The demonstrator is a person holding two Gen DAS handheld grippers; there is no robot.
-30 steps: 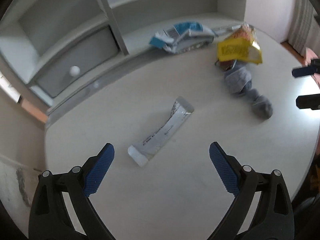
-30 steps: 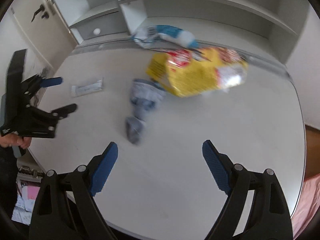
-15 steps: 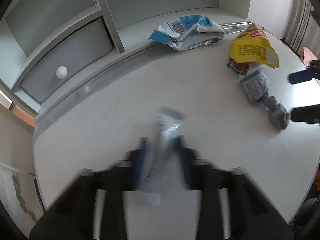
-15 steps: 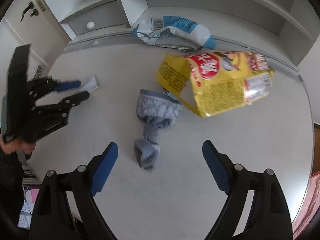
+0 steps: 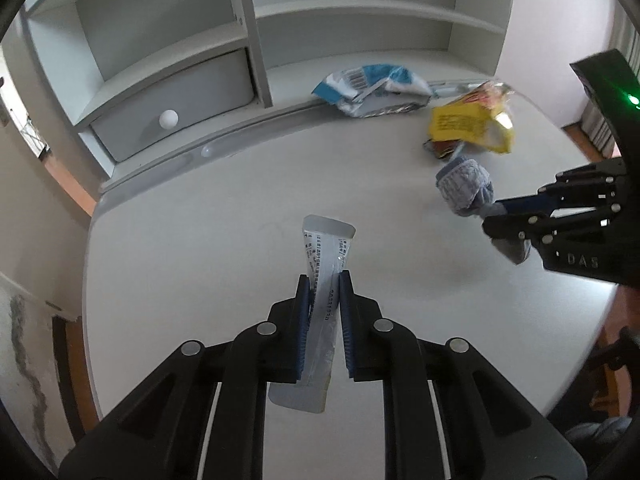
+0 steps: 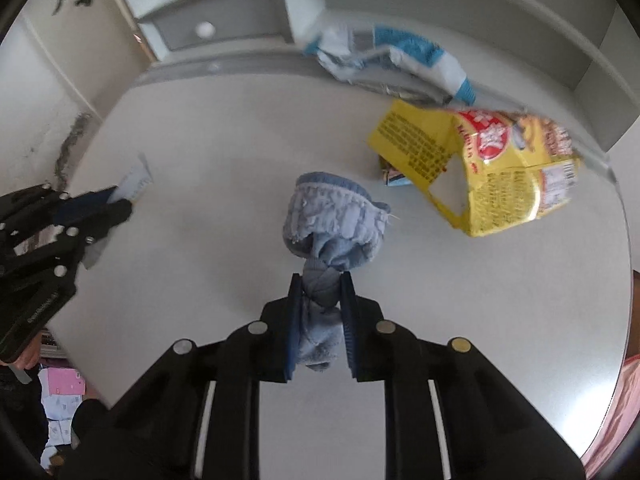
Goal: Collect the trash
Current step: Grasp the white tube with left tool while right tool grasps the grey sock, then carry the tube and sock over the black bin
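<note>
The left gripper [image 5: 323, 280] has its jaws pressed tight on a flat silver wrapper [image 5: 326, 256]. The wrapper runs lengthwise between the blue pads: its far end sticks out ahead of the jaws over the white bench [image 5: 180, 240], and its near end hangs out behind them, towards the camera.

The right gripper [image 6: 320, 286] has its jaws closing on a blue-grey sock [image 6: 332, 220], with the pads already squeezing the sock's twisted narrow part from both sides. The ribbed cuff of the sock spreads out just ahead of the jaws on the bench, and the toe end bunches between the pads further back.

Ahead of the right jaws and off to their right lies a crumpled yellow snack bag [image 6: 492, 168], near the sock's cuff but not touching it. Beyond that bag, further ahead still, a blue and white bag [image 6: 392, 60] lies against the foot of the grey shelf unit [image 5: 168, 64]. Seen from the left wrist, both bags lie well ahead of the left jaws and to their right, and the right gripper with the sock sits to the right of them.
</note>
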